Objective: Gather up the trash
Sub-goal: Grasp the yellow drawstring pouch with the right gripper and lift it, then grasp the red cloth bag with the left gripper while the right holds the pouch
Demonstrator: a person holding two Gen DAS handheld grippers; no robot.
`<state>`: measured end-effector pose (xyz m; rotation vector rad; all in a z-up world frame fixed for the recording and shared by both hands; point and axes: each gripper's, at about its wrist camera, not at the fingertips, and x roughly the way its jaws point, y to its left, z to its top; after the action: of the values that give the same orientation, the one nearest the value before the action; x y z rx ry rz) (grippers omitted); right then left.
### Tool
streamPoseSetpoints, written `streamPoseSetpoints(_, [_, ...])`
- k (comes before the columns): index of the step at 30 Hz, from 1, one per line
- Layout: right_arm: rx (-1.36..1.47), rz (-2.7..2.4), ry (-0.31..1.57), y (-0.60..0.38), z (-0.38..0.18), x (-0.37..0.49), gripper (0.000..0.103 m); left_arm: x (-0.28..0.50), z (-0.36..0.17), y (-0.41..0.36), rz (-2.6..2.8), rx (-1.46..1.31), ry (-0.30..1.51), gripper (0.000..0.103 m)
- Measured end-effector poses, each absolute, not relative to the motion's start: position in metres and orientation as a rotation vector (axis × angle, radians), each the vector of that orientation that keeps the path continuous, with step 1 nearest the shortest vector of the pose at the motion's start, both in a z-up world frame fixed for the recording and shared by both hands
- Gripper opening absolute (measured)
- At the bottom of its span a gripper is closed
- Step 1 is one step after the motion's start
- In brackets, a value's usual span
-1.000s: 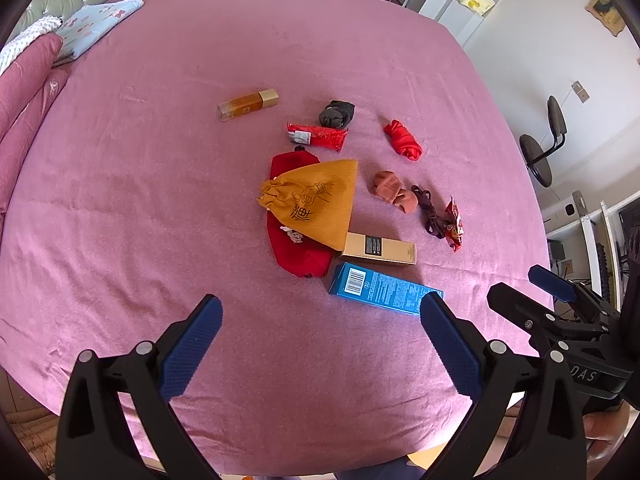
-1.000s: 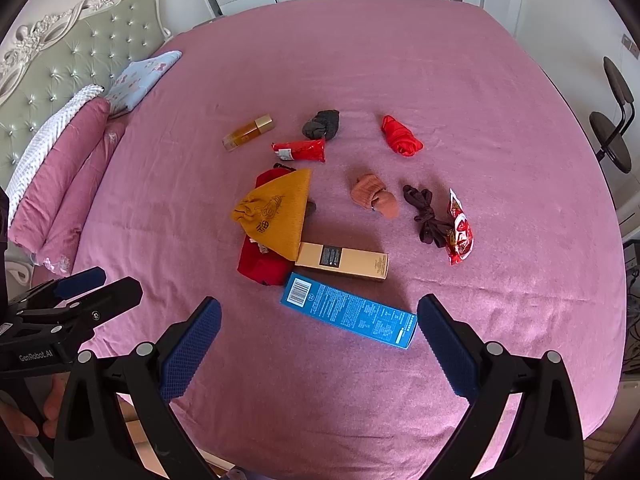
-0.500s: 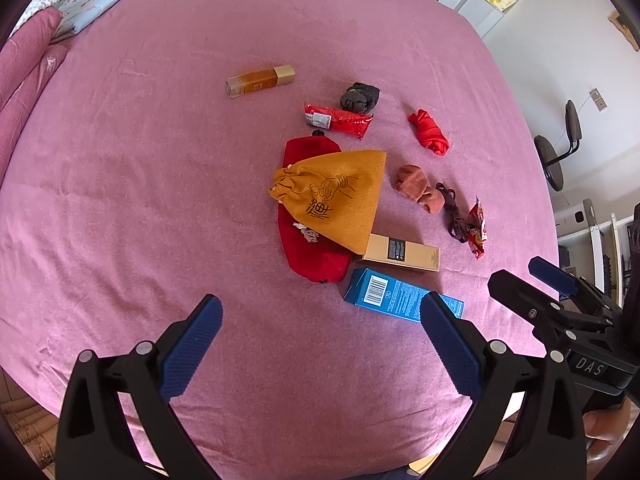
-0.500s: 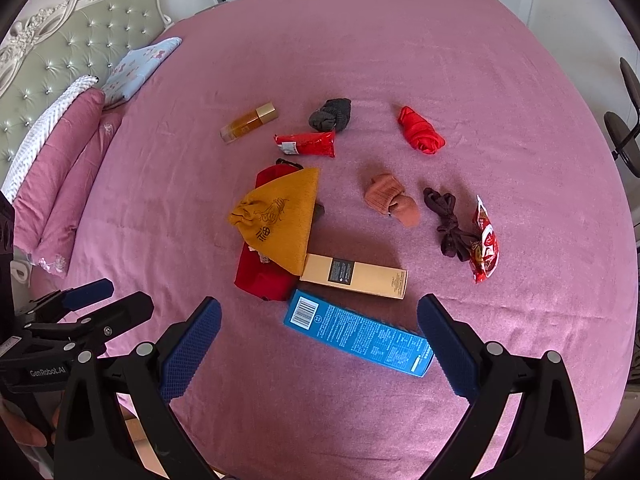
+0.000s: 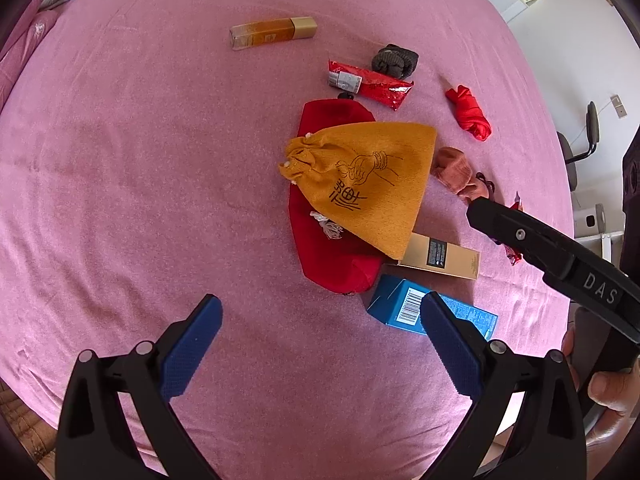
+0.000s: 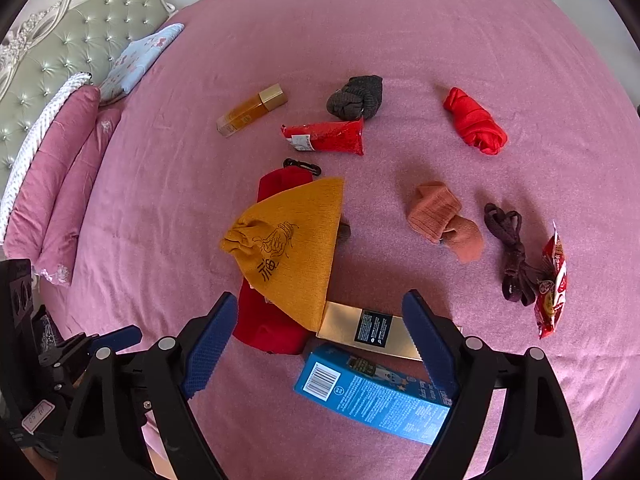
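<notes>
Pink bed strewn with boxes, wrappers and socks.
Both tools point steeply down: left gripper wide open, empty; right gripper closing above the blue box, holding nothing.

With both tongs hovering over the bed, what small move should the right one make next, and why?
Probably lower the right tongs onto the blue box. It is the nearest piece, lying flat below them, and their jaws are closing with nothing gripped yet. The left tongs are open and empty.

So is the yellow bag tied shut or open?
Shut. The yellow bag has its neck bunched tight into gathers at one end, and it lies flat across the red pouch.
</notes>
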<state>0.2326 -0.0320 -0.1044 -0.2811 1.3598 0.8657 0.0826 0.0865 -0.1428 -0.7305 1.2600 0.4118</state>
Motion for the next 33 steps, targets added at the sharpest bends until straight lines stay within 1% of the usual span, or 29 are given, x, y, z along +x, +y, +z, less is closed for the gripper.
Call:
streamPoseSetpoints(9, [-0.294, 0.870, 1.448, -0.005, -0.158, 0.245, 0.081, 0.091, -0.178, 0.095, 0.414, -0.763, 1.288, 0.099])
streamPoseSetpoints(11, [-0.273, 0.864, 1.477, -0.001, -0.169, 0.249, 0.079, 0.091, -0.184, 0.097, 0.418, -0.772, 1.291, 0.099])
streamPoseSetpoints(12, [-0.263, 0.865, 1.500, 0.001, -0.174, 0.250, 0.072, 0.091, -0.186, 0.097, 0.421, -0.777, 1.293, 0.099])
streamPoseSetpoints(13, [-0.255, 0.864, 1.523, 0.003, -0.178, 0.252, 0.062, 0.092, -0.189, 0.098, 0.422, -0.783, 1.295, 0.099])
streamPoseSetpoints(14, [-0.241, 0.866, 1.538, 0.004, -0.181, 0.253, 0.054, 0.092, -0.191, 0.099, 0.424, -0.788, 1.297, 0.099])
streamPoseSetpoints(16, [-0.196, 0.893, 1.577, 0.005, -0.184, 0.255, 0.020, 0.094, -0.194, 0.101, 0.427, -0.799, 1.296, 0.099])
streamPoseSetpoints(19, [-0.119, 0.908, 1.576, -0.003, -0.177, 0.261, 0.009, 0.099, -0.198, 0.103, 0.432, -0.814, 1.299, 0.099])
streamPoseSetpoints(22, [-0.063, 0.904, 1.535, -0.016, -0.161, 0.270, 0.006, 0.108, -0.201, 0.105, 0.431, -0.825, 1.296, 0.099])
streamPoseSetpoints(27, [-0.006, 0.890, 1.426, -0.041, -0.131, 0.291, 0.006, 0.130, -0.210, 0.106, 0.425, -0.824, 1.298, 0.099])
streamPoseSetpoints(33, [0.045, 0.865, 1.377, -0.063, -0.116, 0.318, 0.006, 0.157, -0.235, 0.111, 0.440, -0.798, 1.324, 0.099])
